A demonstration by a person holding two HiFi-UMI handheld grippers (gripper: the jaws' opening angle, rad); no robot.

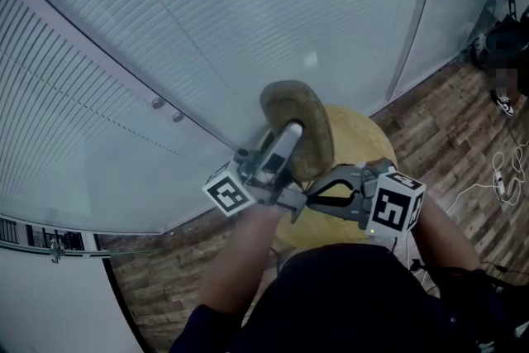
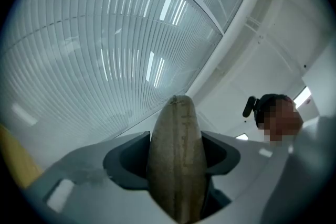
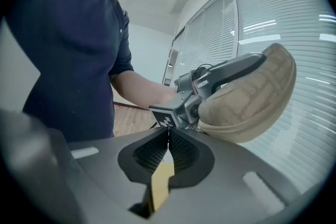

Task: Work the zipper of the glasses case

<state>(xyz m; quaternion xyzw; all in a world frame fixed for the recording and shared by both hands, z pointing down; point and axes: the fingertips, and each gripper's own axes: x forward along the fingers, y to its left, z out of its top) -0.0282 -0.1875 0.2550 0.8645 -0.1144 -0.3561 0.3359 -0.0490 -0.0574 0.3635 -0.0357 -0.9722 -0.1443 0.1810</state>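
The tan glasses case is held up on edge above the yellow round table. My left gripper is shut on it from below. In the left gripper view the case fills the gap between the dark pads, its seam facing the camera. My right gripper points left at the case's lower end and is shut. In the right gripper view its tips meet just under the case, beside the left gripper. I cannot see any zipper pull between them.
A glass wall with white blinds stands close behind the case. Wood floor runs to the right, with white cables and a dark bag on it. The person's arms and dark shirt are below.
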